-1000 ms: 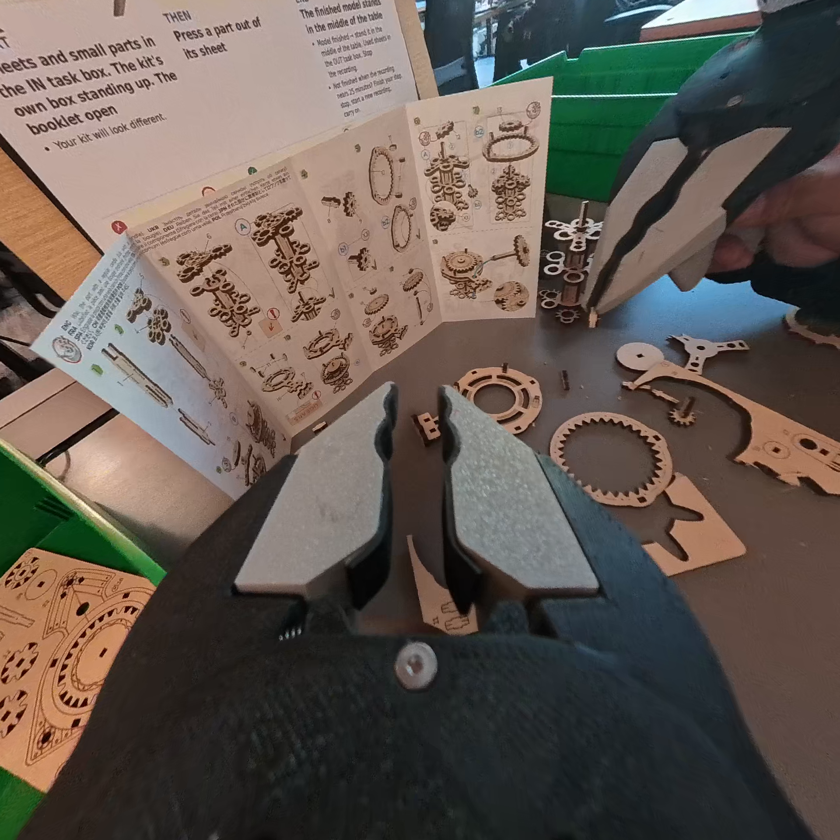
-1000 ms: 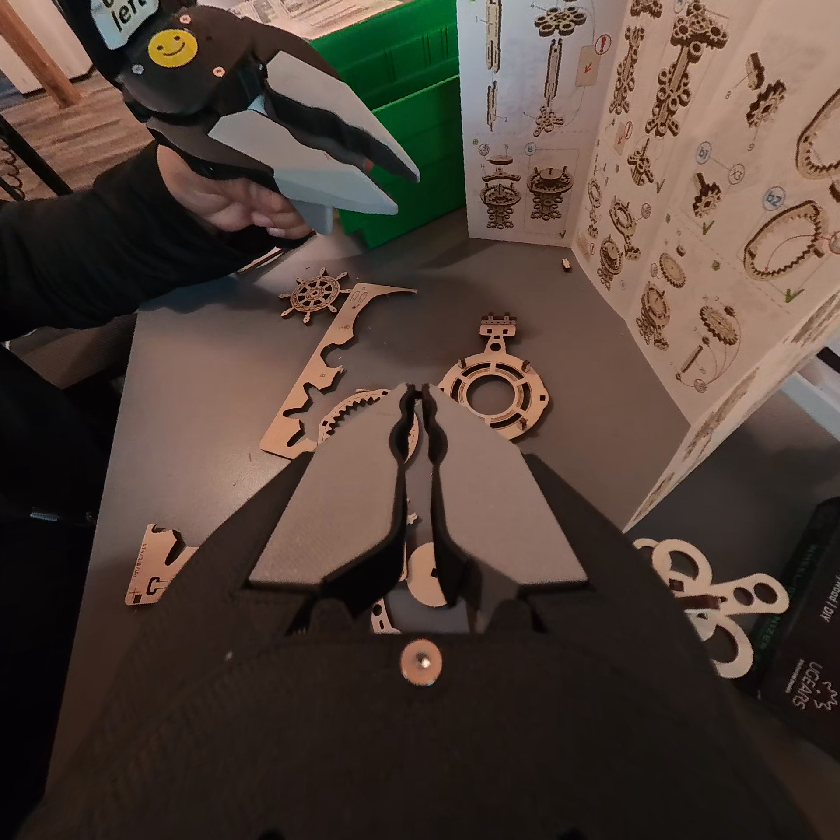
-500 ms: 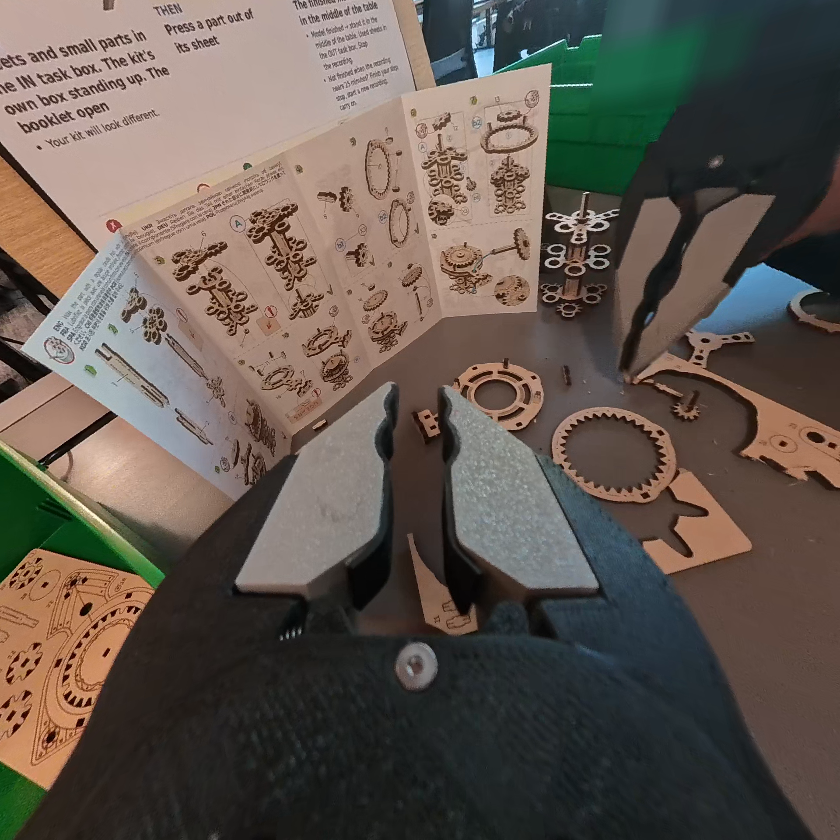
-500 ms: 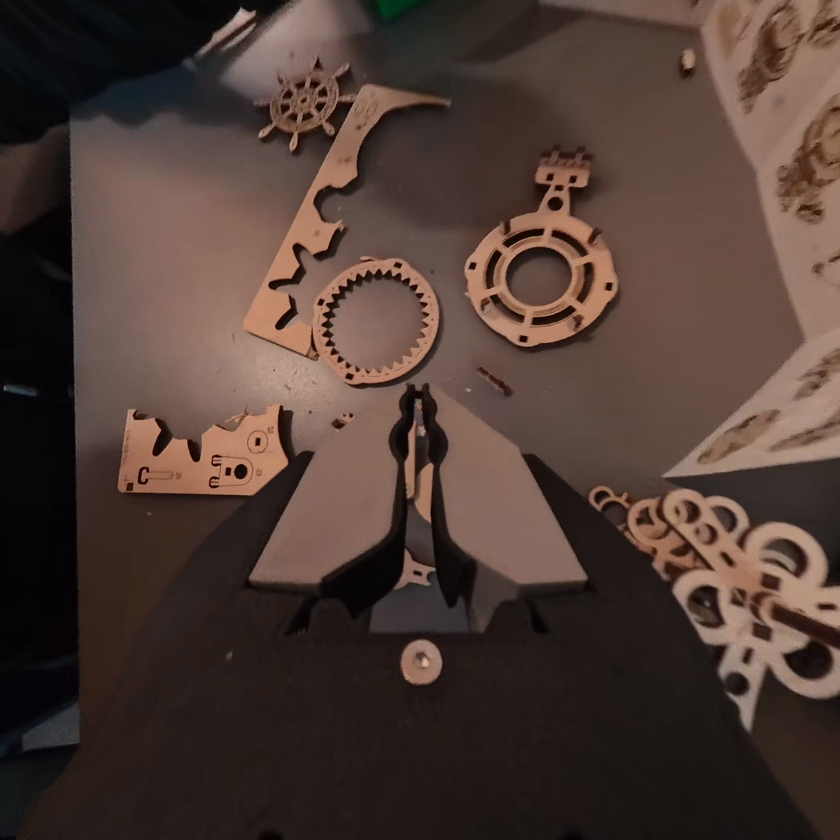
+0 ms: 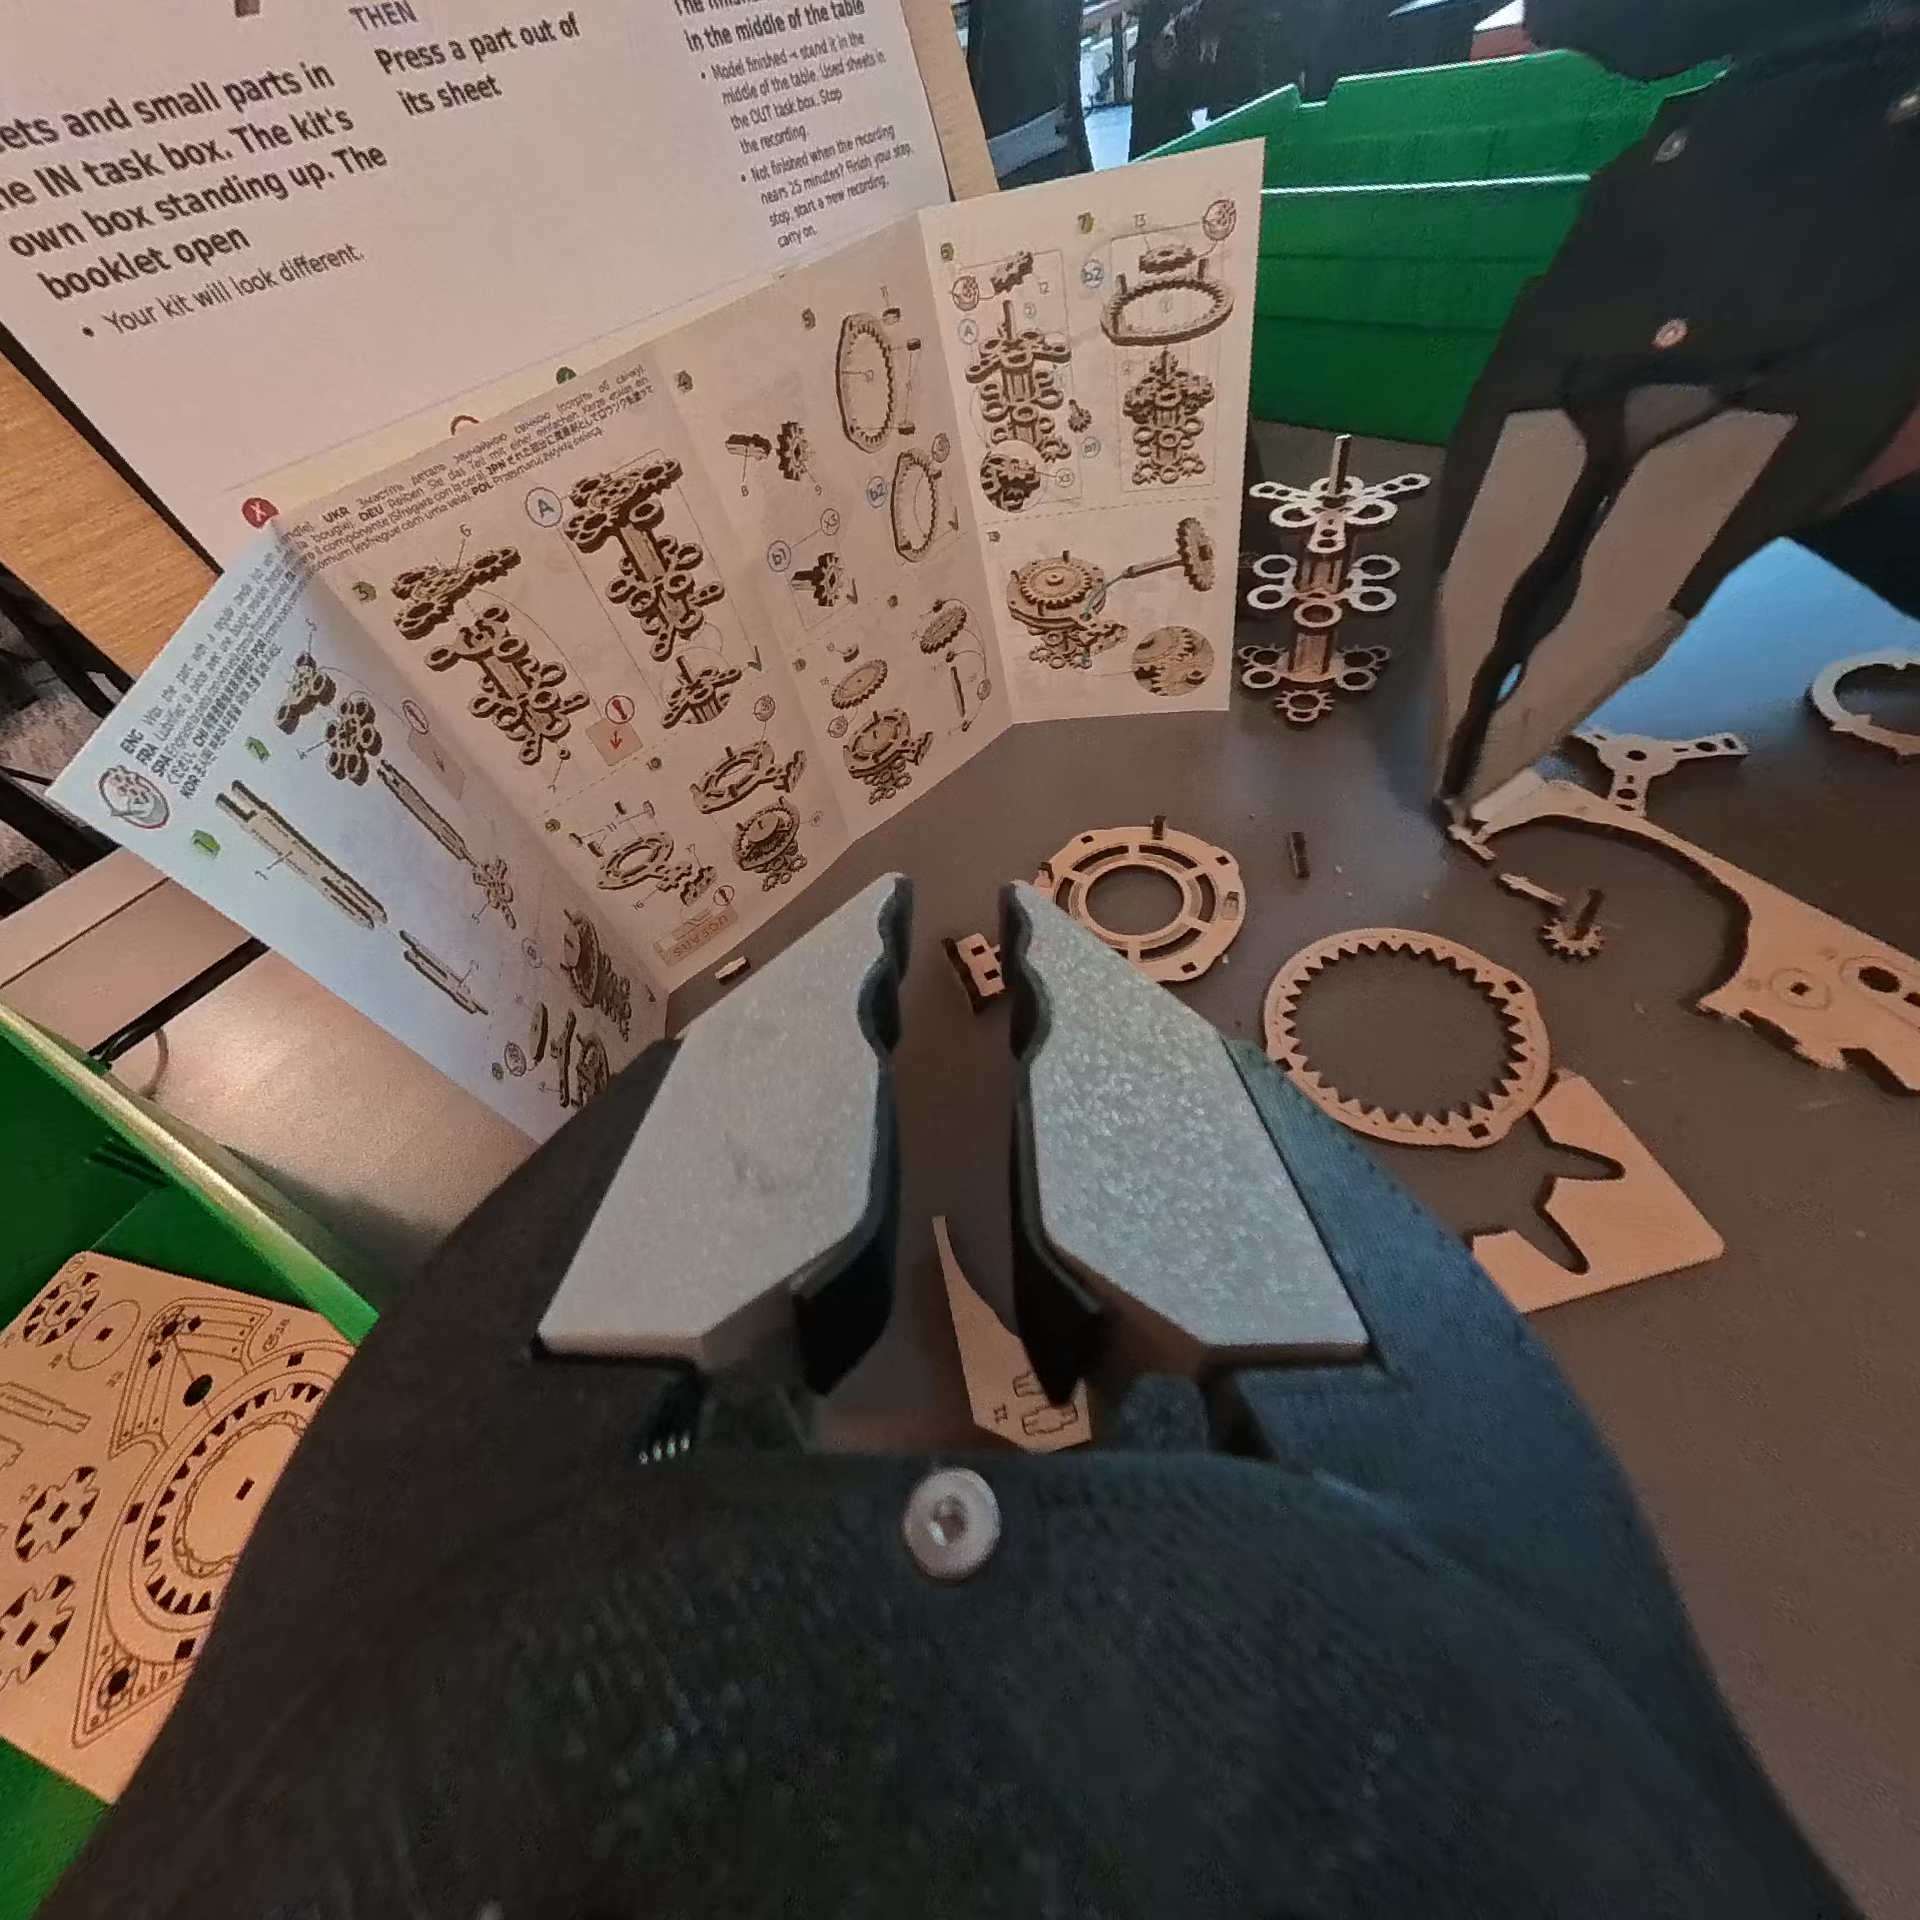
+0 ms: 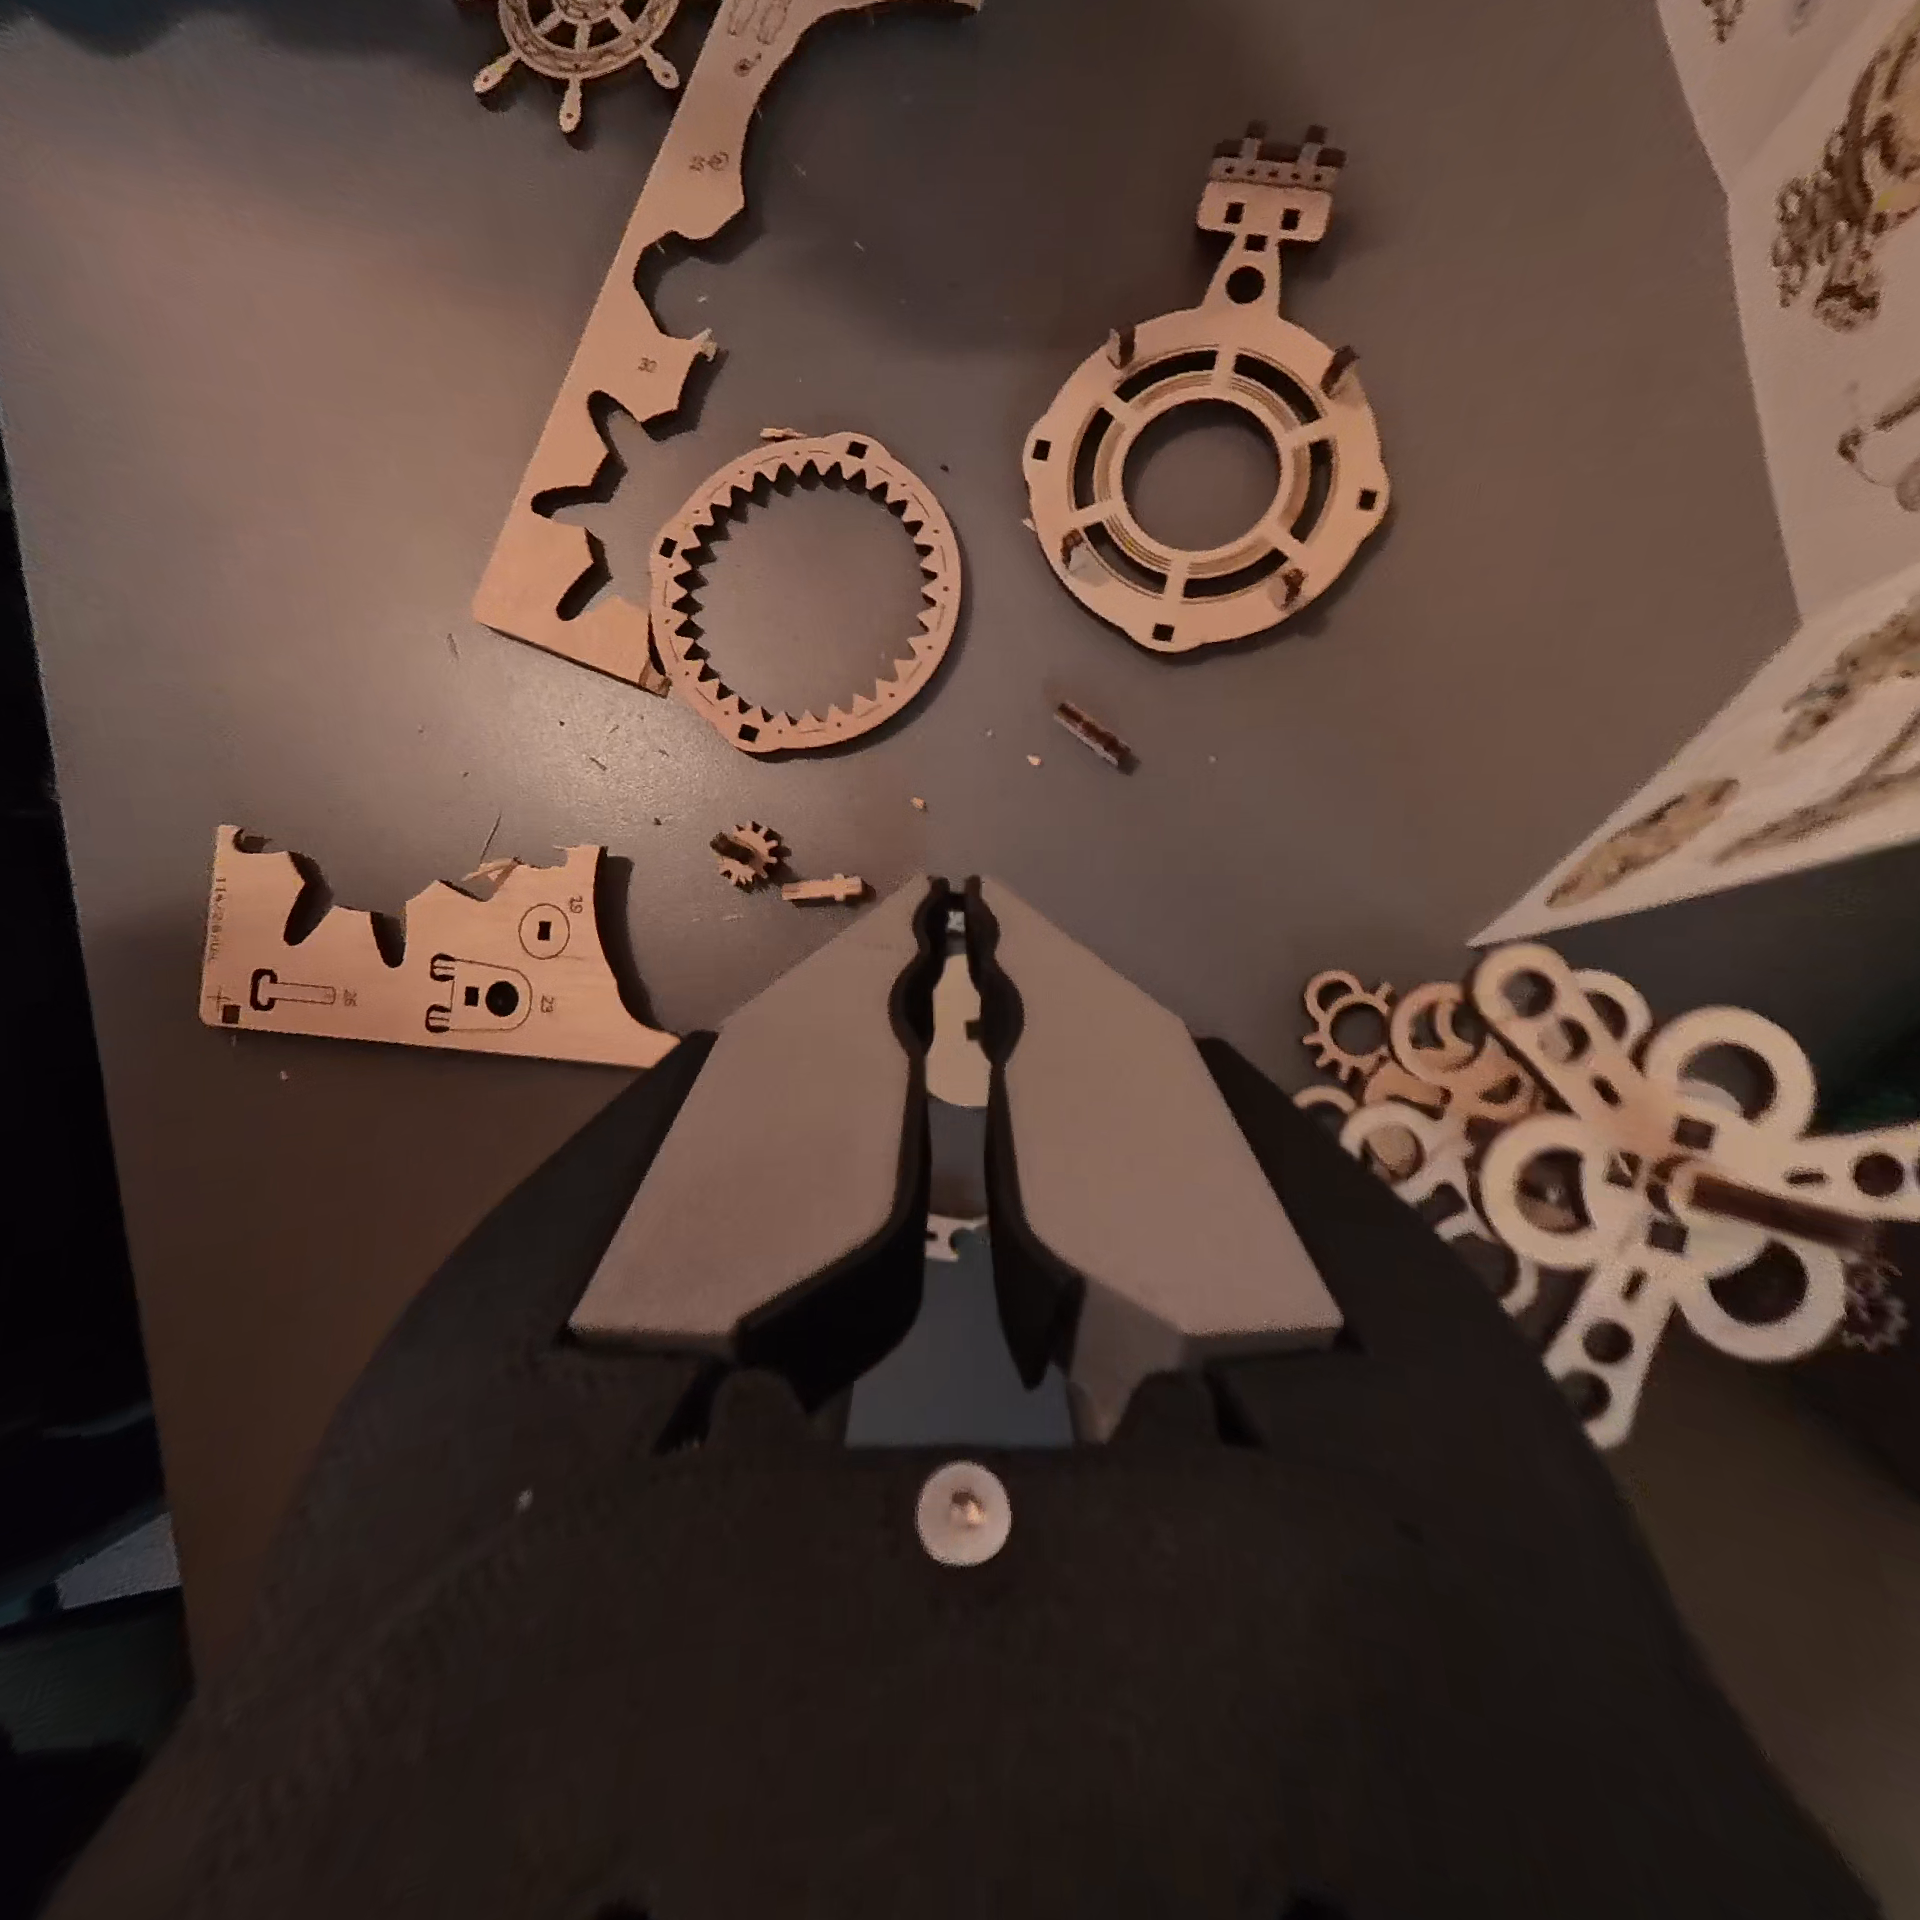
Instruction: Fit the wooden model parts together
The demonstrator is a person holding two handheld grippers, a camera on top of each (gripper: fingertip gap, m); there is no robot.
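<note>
Right tool (image 6: 954, 894) is pointing down at the table (image 6: 312, 343), jaws nearly together over a round disc (image 6: 956, 1039). Left tool (image 5: 956, 914) is hovering, jaws apart, empty, near the toothed ring (image 5: 1403, 1039).

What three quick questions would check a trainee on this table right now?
1. True or false: the left gripper holds a part.
2. The toothed ring touches: A) the booklet, B) a sheet scrap, C) the bin.
3. Which gripper has its tips down at the table?
Key: 1 false; 2 B; 3 the right gripper.
</note>
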